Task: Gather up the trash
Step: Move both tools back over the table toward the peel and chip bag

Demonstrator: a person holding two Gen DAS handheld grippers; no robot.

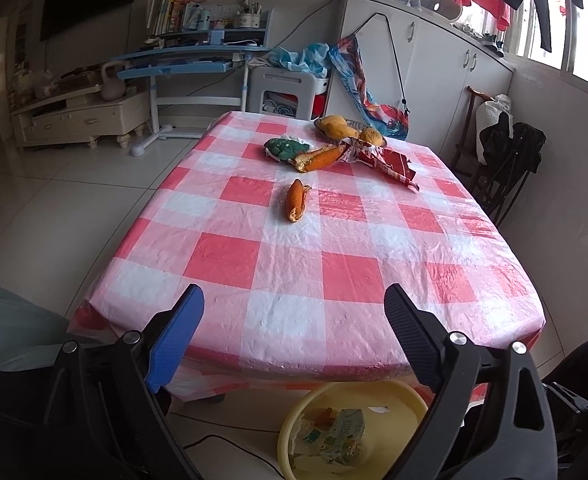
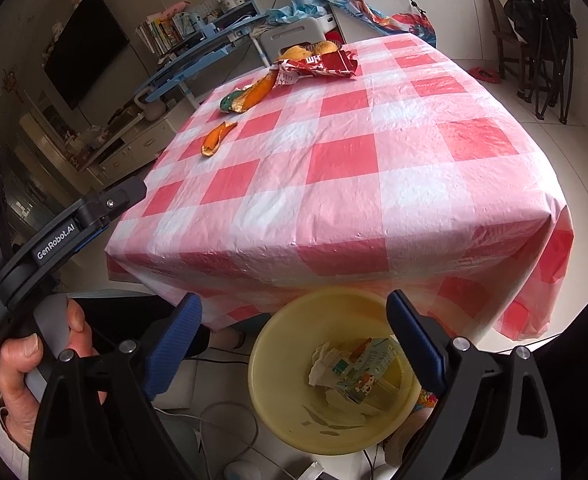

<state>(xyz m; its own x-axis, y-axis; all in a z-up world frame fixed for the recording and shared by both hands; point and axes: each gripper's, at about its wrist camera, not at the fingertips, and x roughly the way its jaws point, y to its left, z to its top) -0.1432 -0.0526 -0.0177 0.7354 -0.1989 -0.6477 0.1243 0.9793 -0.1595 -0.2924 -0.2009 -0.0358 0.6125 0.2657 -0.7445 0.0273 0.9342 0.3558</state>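
Observation:
Trash lies at the far end of a red-and-white checked table: one orange peel lies alone, nearer me. A longer peel, a green wrapper and a torn red packet lie behind it. A yellow basin on the floor below the near table edge holds a crushed carton and paper. My left gripper is open and empty over the near table edge. My right gripper is open and empty above the basin. The peel and red packet also show in the right wrist view.
A dish with yellow fruit stands at the table's far edge. A white stool and blue desk stand beyond the table. A chair with dark clothes stands at the right. Cables lie on the floor by the basin.

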